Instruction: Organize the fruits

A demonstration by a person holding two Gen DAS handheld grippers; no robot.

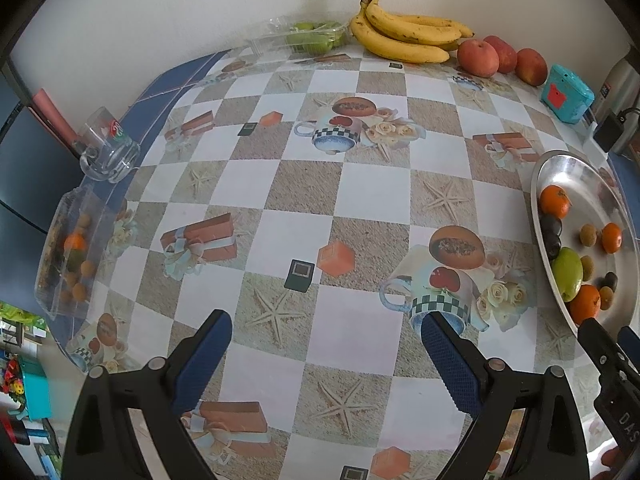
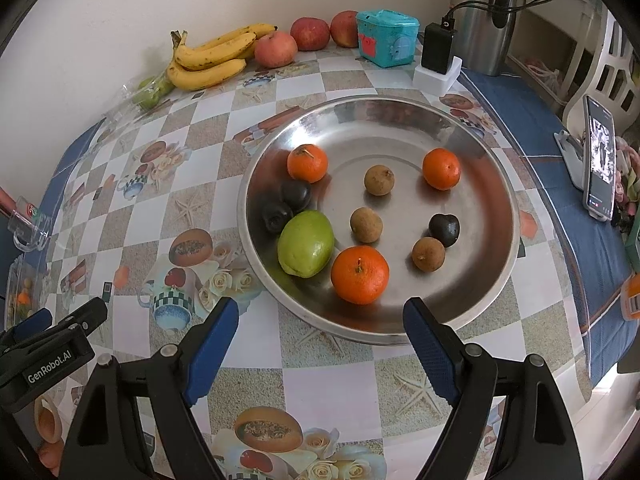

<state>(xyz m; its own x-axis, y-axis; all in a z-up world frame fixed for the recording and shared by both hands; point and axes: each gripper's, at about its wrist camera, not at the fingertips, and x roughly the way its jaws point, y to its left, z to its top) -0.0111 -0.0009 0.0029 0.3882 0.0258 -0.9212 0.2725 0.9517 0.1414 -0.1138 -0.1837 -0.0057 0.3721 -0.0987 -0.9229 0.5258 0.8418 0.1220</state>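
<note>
A round metal tray (image 2: 492, 280) holds three mandarins, the nearest (image 2: 359, 275) at its front, a green fruit (image 2: 305, 243), three brown longans (image 2: 366, 224) and dark plums (image 2: 296, 195). My right gripper (image 2: 320, 320) is open and empty just in front of the tray's near rim. My left gripper (image 1: 326, 334) is open and empty over the checked tablecloth, left of the tray (image 1: 560, 164). A clear plastic box (image 1: 68, 248) with small fruits lies at the table's left edge. Bananas (image 1: 404, 36) and red apples (image 1: 478, 58) lie by the wall.
A clear box of green fruits (image 1: 316, 34) sits by the bananas. A glass mug (image 1: 108, 152) stands at the left edge. A teal box (image 2: 386, 38), a black charger (image 2: 438, 50), a steel thermos (image 2: 482, 16) and a phone on a stand (image 2: 598, 160) are at the right.
</note>
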